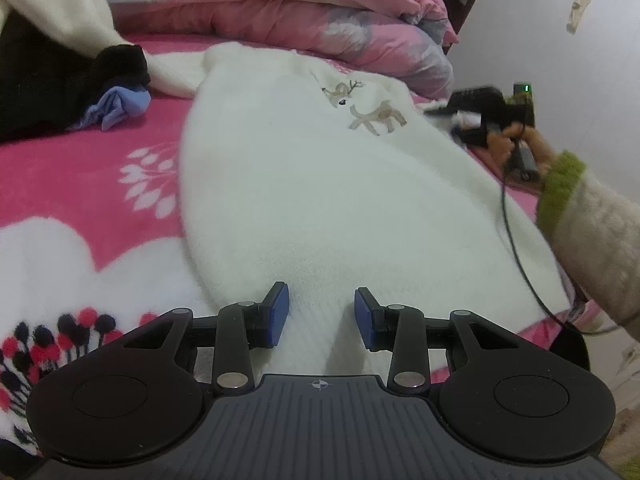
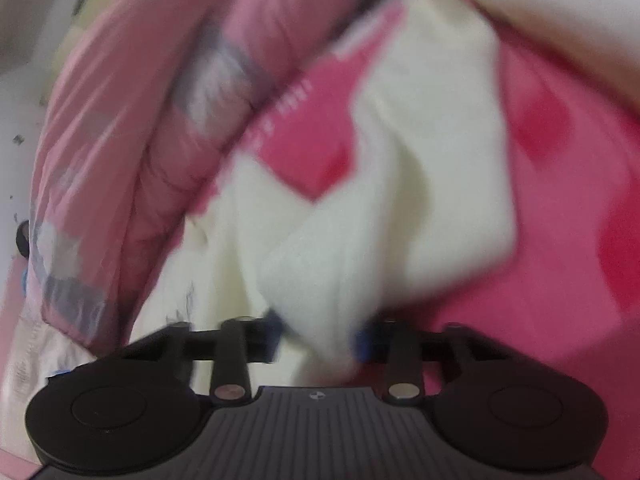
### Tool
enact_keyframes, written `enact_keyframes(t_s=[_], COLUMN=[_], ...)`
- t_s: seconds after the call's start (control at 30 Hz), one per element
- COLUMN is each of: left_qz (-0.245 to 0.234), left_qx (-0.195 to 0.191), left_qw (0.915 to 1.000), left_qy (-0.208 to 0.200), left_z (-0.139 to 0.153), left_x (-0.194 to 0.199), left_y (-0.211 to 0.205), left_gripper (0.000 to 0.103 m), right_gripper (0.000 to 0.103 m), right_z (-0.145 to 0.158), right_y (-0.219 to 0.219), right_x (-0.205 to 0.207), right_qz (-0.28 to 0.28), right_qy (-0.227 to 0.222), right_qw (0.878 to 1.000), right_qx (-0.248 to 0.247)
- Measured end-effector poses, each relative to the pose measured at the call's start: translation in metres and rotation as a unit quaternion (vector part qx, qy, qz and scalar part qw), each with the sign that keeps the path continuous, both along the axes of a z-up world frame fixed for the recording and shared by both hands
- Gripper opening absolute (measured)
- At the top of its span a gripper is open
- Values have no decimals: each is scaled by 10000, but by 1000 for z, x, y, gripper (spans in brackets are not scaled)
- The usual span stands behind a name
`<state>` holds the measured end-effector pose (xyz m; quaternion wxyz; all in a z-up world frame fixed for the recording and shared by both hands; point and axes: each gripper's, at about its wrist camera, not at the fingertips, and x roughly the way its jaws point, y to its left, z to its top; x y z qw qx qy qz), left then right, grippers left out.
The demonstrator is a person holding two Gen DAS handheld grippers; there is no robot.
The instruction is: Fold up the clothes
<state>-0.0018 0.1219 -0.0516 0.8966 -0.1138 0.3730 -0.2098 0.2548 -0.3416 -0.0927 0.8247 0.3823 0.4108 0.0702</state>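
White sweater (image 1: 304,184) lies flat on the pink blanket (image 1: 80,184), deer print up, quilt (image 1: 320,20) bunched behind it. L gripper (image 1: 321,316) low over the hem, fingers spread, hem fabric between them but not pinched. R gripper (image 2: 320,340): view blurred, sleeve (image 2: 400,200) runs between the fingers, seemingly pinched. Black clothes (image 1: 52,76) w/ a blue piece (image 1: 120,106) at far left.

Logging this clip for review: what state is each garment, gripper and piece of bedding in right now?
White sweater: spread flat on the bed, unfolded.
Sleeve: lifted, pinched in the right gripper.
Left gripper: open, over the hem.
Black clothes: piled, unfolded.
Blue cloth: crumpled.
Pink quilt: bunched.
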Motion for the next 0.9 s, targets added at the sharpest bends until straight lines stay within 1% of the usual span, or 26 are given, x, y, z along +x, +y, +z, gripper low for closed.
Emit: enact_keyframes(t_s=[0.03, 0.1, 0.23, 0.4, 0.47, 0.5, 0.53, 0.6, 0.63, 0.67, 0.73, 0.8, 0.83, 0.9], left_qz=[-38, -117, -234, -233, -240, -243, -251, -254, -249, -243, -224, -206, -187, -148], left_qx=[20, 92, 232, 255, 308, 334, 349, 345, 331, 317, 281, 235, 214, 173], left_qw=[10000, 9999, 9994, 9994, 9992, 9991, 9990, 9990, 9990, 9991, 9992, 9994, 9995, 9997], left_qy=[-11, -40, -91, -93, -117, -129, -140, -154, -159, -163, -151, -119, -105, -76], left_z=[0, 1, 2, 1, 1, 1, 1, 1, 1, 1, 0, 1, 1, 2], left_x=[0, 0, -1, 0, 0, 0, 0, 0, 0, 0, 0, 2, 2, 3], left_y=[0, -2, -4, -4, -5, -6, -6, -5, -5, -5, -4, -3, -3, -2], left_gripper=[36, 36, 36, 36, 36, 36, 36, 36, 36, 36, 37, 37, 37, 37], right_gripper=[24, 23, 21, 22, 27, 35, 44, 56, 59, 59, 60, 62, 63, 63], right_z=[3, 9, 21, 35, 41, 44, 47, 53, 56, 61, 83, 99, 104, 102], right_y=[-4, -12, -27, -47, -55, -58, -62, -70, -74, -78, -81, -80, -78, -69], right_x=[-1, -2, -6, -10, -11, -12, -13, -14, -15, -20, -66, -119, -146, -187], right_qz=[-21, -62, -145, -248, -289, -310, -330, -372, -392, -379, -117, 82, 147, 113], right_qy=[-2, -7, -16, -27, -31, -33, -36, -40, -42, -60, -260, -465, -535, -478], right_qw=[10000, 9999, 9996, 9989, 9985, 9983, 9981, 9976, 9973, 9973, 9991, 9989, 9984, 9983], right_qx=[-33, -98, -228, -392, -457, -489, -522, -587, -620, -621, -319, 4, 142, 297])
